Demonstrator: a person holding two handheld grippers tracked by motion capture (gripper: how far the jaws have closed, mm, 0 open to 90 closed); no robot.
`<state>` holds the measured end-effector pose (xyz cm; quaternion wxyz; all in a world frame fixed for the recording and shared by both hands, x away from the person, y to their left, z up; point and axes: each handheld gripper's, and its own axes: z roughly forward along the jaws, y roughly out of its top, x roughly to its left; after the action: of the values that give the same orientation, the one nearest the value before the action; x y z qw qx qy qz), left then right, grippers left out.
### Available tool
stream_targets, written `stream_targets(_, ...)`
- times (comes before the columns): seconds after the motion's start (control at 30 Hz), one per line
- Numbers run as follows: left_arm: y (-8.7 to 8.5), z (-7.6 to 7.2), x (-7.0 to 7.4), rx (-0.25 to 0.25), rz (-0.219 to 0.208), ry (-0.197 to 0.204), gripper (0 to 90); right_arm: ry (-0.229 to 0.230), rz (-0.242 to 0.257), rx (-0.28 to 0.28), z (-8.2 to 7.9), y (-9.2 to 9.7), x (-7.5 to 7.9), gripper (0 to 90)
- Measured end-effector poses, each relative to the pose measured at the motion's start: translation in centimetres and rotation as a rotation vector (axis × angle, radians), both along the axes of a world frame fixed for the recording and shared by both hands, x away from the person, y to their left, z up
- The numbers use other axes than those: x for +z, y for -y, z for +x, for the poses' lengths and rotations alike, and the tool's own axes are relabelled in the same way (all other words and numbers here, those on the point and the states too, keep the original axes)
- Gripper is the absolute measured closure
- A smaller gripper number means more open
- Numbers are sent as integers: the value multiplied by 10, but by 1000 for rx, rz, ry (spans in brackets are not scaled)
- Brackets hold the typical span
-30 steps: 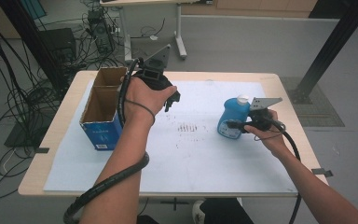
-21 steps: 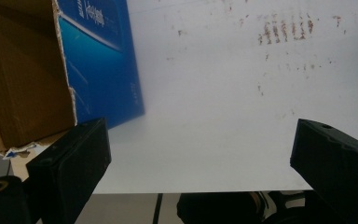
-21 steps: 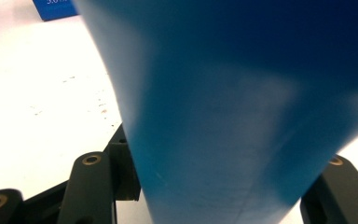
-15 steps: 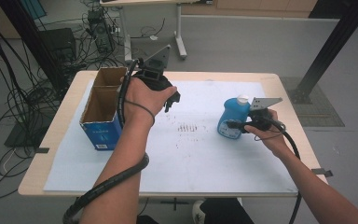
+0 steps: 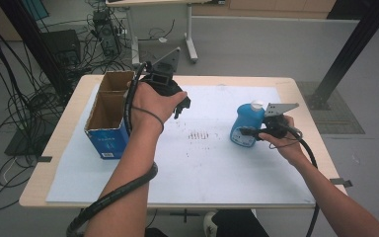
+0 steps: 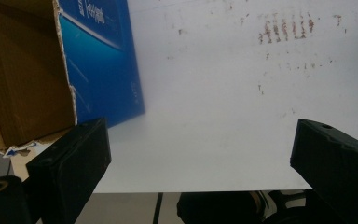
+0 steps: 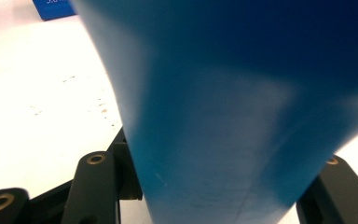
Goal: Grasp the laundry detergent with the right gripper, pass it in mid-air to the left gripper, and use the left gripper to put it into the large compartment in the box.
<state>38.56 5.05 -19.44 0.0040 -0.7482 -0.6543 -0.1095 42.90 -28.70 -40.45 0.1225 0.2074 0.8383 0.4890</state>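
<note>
Tabletop (image 5: 296, 94): upright blue bottle (image 5: 246, 126), cap upward.

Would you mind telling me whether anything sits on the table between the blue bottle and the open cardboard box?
Nothing visible does. The blue bottle, clamped in the right gripper, and the cardboard box have bare white sheet between them; the left gripper hovers above.

Nothing I can read here: the white print on the blue side of the cardboard box (image 6: 103, 60) beside my left hand is too blurred to make out.
</note>
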Motion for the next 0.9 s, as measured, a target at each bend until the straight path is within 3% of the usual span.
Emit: stream_targets(0.9, 2, 1, 0, -2, 4, -2, 54, -4, -5, -7, -1, 0, 1, 462)
